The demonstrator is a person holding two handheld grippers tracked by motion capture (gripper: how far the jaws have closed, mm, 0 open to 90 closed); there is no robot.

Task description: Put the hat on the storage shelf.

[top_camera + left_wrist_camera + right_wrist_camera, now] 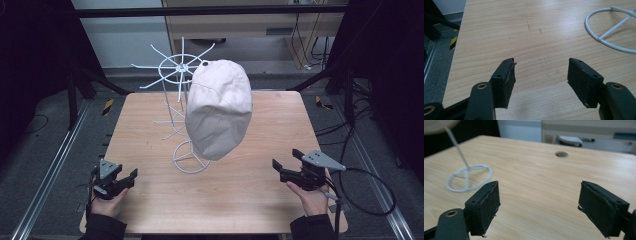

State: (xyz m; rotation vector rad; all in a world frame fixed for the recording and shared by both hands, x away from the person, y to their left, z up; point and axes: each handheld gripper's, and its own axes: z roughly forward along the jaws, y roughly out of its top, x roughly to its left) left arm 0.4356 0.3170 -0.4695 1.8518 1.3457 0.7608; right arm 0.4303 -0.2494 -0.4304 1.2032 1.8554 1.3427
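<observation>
Wooden table (150, 200), cap (220, 107) apparently atop wire stand (191, 160), between spread, empty left tongs (131, 176) and right tongs (285, 161).

Wooden table (150, 150): light woodgrain top, few faint scuff marks near left side (529, 25), round dark hole (561, 154) toward far side. Grey floor (45, 130) around table, metal rails (55, 165) running along both sides. Yellow-black hazard tape (107, 106) on floor at far left and far right. Black cables (360, 135) on floor at right. Cabinet (250, 25) beyond table.
</observation>
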